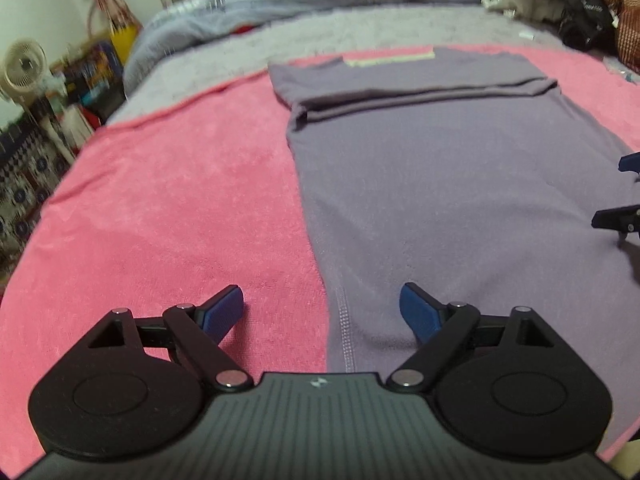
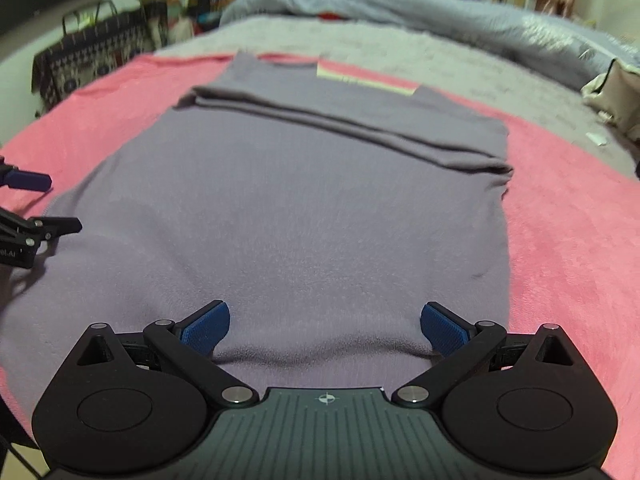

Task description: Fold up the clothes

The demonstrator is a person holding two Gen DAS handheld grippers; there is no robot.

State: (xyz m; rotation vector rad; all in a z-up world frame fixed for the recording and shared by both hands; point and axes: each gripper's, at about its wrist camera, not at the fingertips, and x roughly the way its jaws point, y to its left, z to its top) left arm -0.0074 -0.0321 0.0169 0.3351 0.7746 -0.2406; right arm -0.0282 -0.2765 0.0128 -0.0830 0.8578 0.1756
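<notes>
Patterned bag (image 2: 96, 52) beside bed — contents unseen; purple shirt (image 2: 304, 208) flat.

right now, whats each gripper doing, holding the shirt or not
left gripper: open, holding nothing, over the purple shirt's edge.
right gripper: open, holding nothing, over the shirt.

- Place: home bedroom, lived-in.
- Bed (image 1: 224, 52) covered with a pink blanket (image 1: 160, 200) and a rumpled grey-blue duvet (image 2: 400, 4).
- White pedestal fan (image 1: 24, 68) at the bedside.
- Patterned bag (image 2: 96, 52), yellow bag (image 1: 124, 40) and cluttered household goods along the walls.
</notes>
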